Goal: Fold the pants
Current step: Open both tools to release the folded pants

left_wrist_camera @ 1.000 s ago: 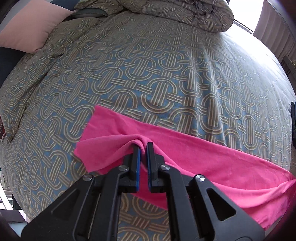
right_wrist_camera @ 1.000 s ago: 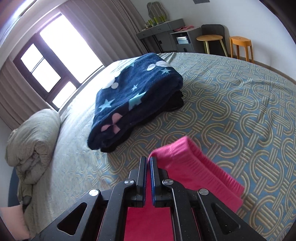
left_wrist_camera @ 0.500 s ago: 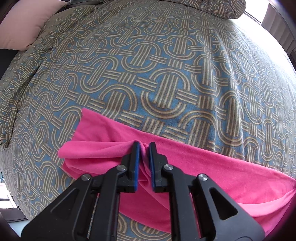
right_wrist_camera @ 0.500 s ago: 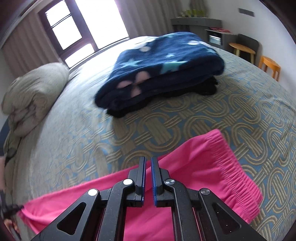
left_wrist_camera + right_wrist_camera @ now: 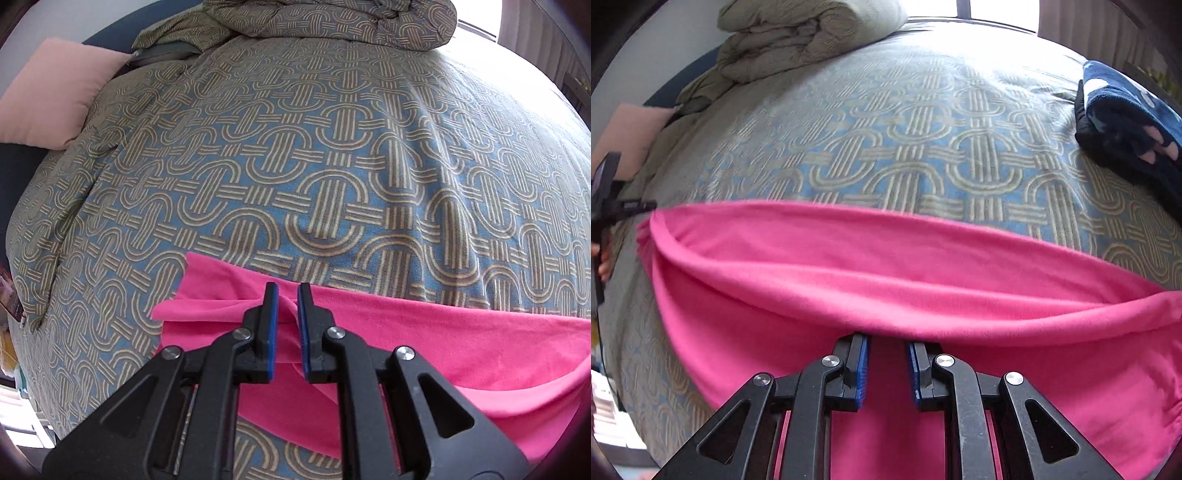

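Pants: the pink pants [image 5: 461, 343] lie on the patterned bedspread [image 5: 332, 166], stretched crosswise in front of both cameras, a long band running left to right.
Long axis: it runs side to side, from the bunched end at the left to the gathered, elastic-looking end [image 5: 1167, 413] at the right.
Left gripper: the left gripper [image 5: 287, 291] has its jaws a small way apart with a twisted ridge of pink cloth standing between the blue pads; whether they pinch it I cannot tell.
Right gripper: the right gripper [image 5: 887, 341] is parted wider, with nothing clamped; pink fabric lies under and just ahead of its tips, a soft fold [image 5: 923, 317] crossing right in front.
Who is nearer: each claw sits at its own end, left at the narrow end, right towards the wide end.
Judgement: I'd say the next fold turns on that axis, bringing one end over along the length towards the other.
Elsewhere: a folded navy blanket [image 5: 1126, 122] rests well apart at the far right.
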Tool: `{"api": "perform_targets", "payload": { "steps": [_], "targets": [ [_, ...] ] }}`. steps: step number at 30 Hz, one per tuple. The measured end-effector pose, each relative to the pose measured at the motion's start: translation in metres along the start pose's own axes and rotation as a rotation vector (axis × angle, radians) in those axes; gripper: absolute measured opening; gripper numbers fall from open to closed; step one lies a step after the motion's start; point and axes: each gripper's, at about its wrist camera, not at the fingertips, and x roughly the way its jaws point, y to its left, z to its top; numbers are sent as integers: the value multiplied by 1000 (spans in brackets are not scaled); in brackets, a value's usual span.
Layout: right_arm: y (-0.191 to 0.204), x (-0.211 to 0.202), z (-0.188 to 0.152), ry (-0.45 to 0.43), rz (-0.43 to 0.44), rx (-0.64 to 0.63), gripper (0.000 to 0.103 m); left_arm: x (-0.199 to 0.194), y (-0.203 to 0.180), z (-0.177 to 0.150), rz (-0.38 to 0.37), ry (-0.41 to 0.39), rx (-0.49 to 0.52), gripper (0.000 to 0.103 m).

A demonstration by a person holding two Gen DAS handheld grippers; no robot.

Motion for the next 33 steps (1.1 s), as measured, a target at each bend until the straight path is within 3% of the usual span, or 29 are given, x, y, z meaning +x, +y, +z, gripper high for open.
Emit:
{"api": "perform_targets", "payload": {
  "steps": [4,8,15,19,26,29,33],
  "targets": [
    [-13,-3,29,-99,-79,109,17,-11,-6,-5,5,-42,46,13],
    [-20,-9,38,-107,-78,161,17,-16,-8,-8,-1,-69,80,13],
    [-1,-11,30,-93,-115,89,17,-24,-9,-17,-19,-93,110,14],
    [12,-14,26,-94,-103,70,17,-32,-7,-23,-32,-110,112,23],
    [54,-20,25,-111,-89,-31,17,-45,3,-34,-21,-149,141,28],
    [76,-22,24,-116,-71,-71,17,-45,23,-38,-1,-160,111,45],
    [116,-26,21,-123,-34,-167,23,-28,73,-43,19,-126,-1,46]
  ]
}}
